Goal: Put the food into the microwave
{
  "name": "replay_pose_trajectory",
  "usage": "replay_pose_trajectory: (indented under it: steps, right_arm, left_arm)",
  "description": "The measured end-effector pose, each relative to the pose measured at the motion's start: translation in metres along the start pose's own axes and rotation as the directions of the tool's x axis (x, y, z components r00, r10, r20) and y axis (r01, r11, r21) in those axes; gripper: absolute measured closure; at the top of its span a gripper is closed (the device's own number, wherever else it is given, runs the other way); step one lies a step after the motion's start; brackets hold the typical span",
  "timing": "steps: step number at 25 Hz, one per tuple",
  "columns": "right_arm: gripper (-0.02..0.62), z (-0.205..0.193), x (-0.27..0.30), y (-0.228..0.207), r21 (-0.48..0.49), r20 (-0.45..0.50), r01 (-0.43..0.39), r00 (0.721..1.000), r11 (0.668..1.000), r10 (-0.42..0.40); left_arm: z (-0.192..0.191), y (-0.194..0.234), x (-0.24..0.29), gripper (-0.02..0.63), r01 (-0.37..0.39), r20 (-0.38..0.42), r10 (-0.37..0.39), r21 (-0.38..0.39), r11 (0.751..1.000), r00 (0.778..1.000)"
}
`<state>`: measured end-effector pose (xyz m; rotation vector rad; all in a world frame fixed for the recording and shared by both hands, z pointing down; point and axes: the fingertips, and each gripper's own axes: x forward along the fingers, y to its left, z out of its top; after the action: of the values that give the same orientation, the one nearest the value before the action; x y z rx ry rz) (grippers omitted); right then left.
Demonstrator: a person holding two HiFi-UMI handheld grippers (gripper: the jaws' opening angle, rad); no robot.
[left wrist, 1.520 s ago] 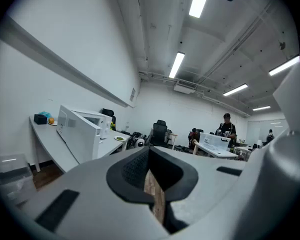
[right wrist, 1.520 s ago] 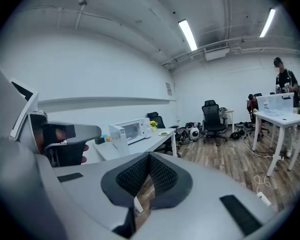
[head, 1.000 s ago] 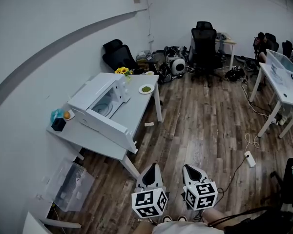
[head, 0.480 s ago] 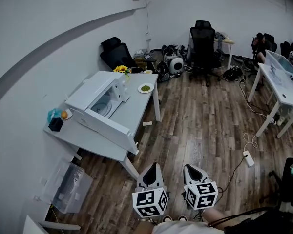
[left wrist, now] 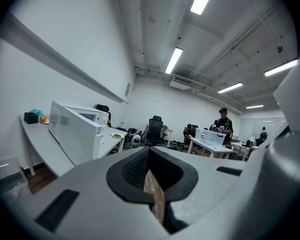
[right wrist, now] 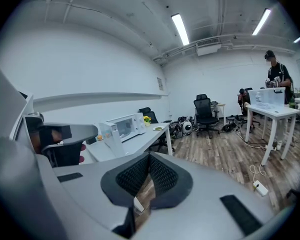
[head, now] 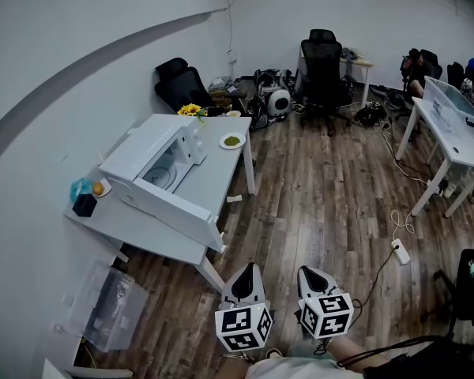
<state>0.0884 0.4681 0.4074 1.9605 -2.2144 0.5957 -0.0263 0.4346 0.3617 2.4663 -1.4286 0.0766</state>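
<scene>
A white microwave [head: 146, 155] stands on a pale grey table [head: 213, 176] by the left wall, its door [head: 186, 212] hanging open toward me. A white plate of green food [head: 232, 140] lies at the table's far end, also visible as the plate [right wrist: 158, 128] in the right gripper view and the plate [left wrist: 117, 135] in the left gripper view. My left gripper [head: 246, 270] and right gripper [head: 308, 275] hang side by side over the floor, well short of the table. Both are shut and hold nothing.
Yellow flowers [head: 194, 111] stand behind the plate. An orange [head: 99, 188] and a black box [head: 84, 204] sit at the table's near-left end. A clear bin [head: 110, 302] lies under it. Office chairs [head: 320, 61], a second desk [head: 450, 129], floor cables [head: 399, 247] and people fill the far side.
The head view has shifted slightly, so the table and microwave sit a little further left in frame. Both grippers stay in place and stay shut.
</scene>
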Motion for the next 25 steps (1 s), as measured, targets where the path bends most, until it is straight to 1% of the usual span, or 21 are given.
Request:
replay_pose_trajectory:
  steps: [6,14,19,25]
  right_arm:
    - [0.58,0.0,0.01,-0.001,0.003,-0.011,0.01,1.0,1.0,-0.01]
    - [0.58,0.007,0.031,-0.017,0.005,-0.012,0.018,1.0,1.0,-0.018]
    - [0.58,0.022,0.06,-0.023,-0.006,-0.008,-0.023,1.0,1.0,0.023]
    - [0.58,0.047,0.093,-0.034,-0.026,-0.003,-0.057,0.998,0.998,0.057]
  left_arm:
    - [-0.003,0.005,0.01,0.605,0.017,-0.019,-0.017,0.001,1.0,1.0]
    - [-0.002,0.007,0.038,0.605,0.023,-0.028,-0.022,0.015,1.0,0.999]
    - [0.003,0.009,0.065,0.606,0.015,-0.025,-0.014,0.023,1.0,1.0]
    - [0.018,0.015,0.101,0.604,-0.018,-0.014,0.018,0.016,1.0,1.0]
